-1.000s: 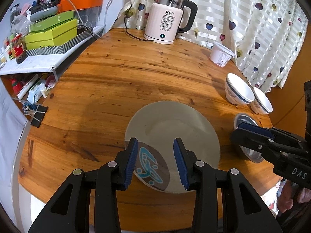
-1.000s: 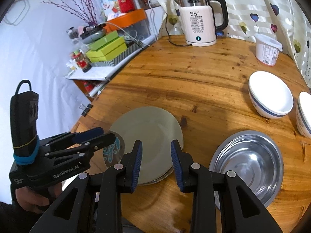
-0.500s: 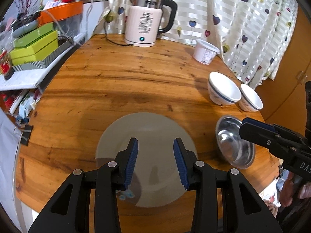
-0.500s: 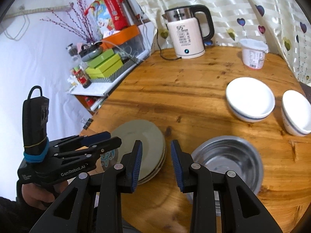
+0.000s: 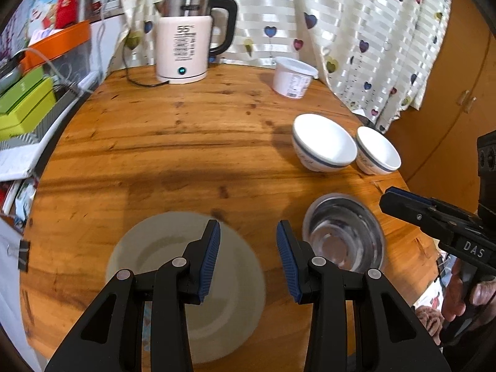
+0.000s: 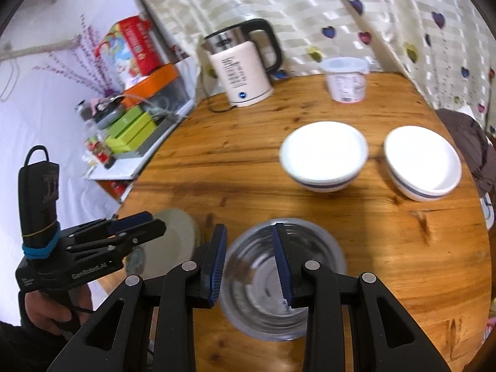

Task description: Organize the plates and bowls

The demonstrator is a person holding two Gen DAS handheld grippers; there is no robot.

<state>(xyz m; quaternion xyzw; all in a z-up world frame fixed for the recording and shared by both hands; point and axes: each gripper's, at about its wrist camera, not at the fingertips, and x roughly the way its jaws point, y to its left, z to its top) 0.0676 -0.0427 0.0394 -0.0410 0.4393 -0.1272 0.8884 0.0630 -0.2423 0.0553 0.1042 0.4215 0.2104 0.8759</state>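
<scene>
Left gripper (image 5: pixel 248 260) fingers are parted, empty, above grey plate (image 5: pixel 155 248). Right gripper (image 6: pixel 249 263) fingers are spread, apparently unloaded, over steel bowl (image 6: pixel 297 238); white bowls (image 6: pixel 324 152) at 12 o'clock.

Grey plates (image 5: pixel 161 248) stacked beside steel bowl (image 5: pixel 344 238); two white bowls (image 5: pixel 324 142) behind.

Wooden table (image 5: pixel 186 142) orange-brown; bowls (image 6: pixel 324 155) white, blue band; curtain (image 5: pixel 356 24) cream-striped, coloured hearts; fingers (image 5: pixel 210 257) blue-padded.
</scene>
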